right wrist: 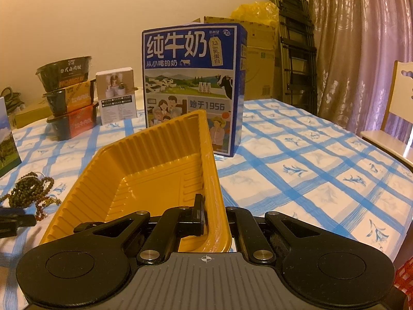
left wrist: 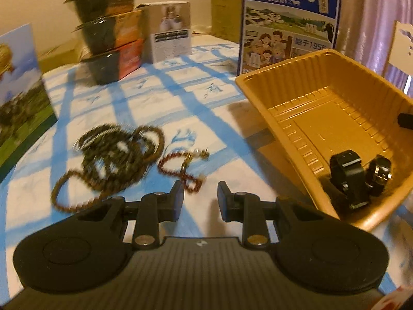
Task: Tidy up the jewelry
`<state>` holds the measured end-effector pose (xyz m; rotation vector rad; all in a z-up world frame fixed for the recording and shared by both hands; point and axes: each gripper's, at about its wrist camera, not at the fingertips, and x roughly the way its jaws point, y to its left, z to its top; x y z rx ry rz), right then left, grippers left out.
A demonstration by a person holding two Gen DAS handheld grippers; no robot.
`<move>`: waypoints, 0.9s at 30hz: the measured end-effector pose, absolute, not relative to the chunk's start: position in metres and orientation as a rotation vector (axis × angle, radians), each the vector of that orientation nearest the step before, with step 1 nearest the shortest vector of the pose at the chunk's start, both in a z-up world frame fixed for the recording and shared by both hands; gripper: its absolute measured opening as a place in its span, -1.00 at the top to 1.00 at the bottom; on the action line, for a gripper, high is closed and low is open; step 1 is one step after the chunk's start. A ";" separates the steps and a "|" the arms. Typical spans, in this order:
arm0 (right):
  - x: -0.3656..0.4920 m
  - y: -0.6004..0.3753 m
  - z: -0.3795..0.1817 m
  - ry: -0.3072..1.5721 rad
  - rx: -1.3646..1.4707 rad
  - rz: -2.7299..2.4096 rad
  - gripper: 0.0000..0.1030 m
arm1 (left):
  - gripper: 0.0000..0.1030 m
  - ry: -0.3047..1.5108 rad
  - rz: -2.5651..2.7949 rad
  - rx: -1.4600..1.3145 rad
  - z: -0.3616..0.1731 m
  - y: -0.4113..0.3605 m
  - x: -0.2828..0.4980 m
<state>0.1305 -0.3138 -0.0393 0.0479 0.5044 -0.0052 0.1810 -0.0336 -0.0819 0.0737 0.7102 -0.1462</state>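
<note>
Jewelry is in two places on the table with the blue-checked cloth (right wrist: 309, 160). A heap of dark bead strands (left wrist: 108, 155) lies on the cloth at about 10 o'clock from the left gripper (left wrist: 200, 201), and a smaller reddish-brown bead bracelet (left wrist: 180, 170) lies just beside the heap, at 11 o'clock, near the tip of the gripper's left finger. The picture is blurred there, so I cannot tell if the strands are tangled together. The left gripper has its fingers spread wide and nothing is between them; they hang above the cloth.

At 2 o'clock from this gripper stands the yellow plastic tray (left wrist: 284, 98), tilted, with one side raised from the table. In its low corner rest two black ring-shaped pieces (left wrist: 358, 178), touching each other.

The right gripper (right wrist: 215, 219) is closed on the tray's rim: one finger is inside the wall, and the other is outside, hidden by the rim.

Behind the tray, at 12 o'clock in the right wrist view, a blue milk carton (right wrist: 191, 85) stands upright. At 10 o'clock are three stacked dark food bowls (right wrist: 69, 98) and a small white box (right wrist: 116, 95) just beside them.
</note>
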 end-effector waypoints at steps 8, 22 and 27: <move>0.134 -0.311 -0.039 0.507 0.049 -0.002 0.91 | 0.65 0.697 -0.180 0.137 -0.091 -0.043 0.207; 0.136 -0.310 -0.038 0.508 0.051 -0.003 0.90 | 0.89 0.716 -0.195 0.166 -0.103 -0.048 0.206; 0.136 -0.310 -0.038 0.510 0.052 -0.003 0.91 | 0.89 0.715 -0.190 0.179 -0.103 -0.050 0.205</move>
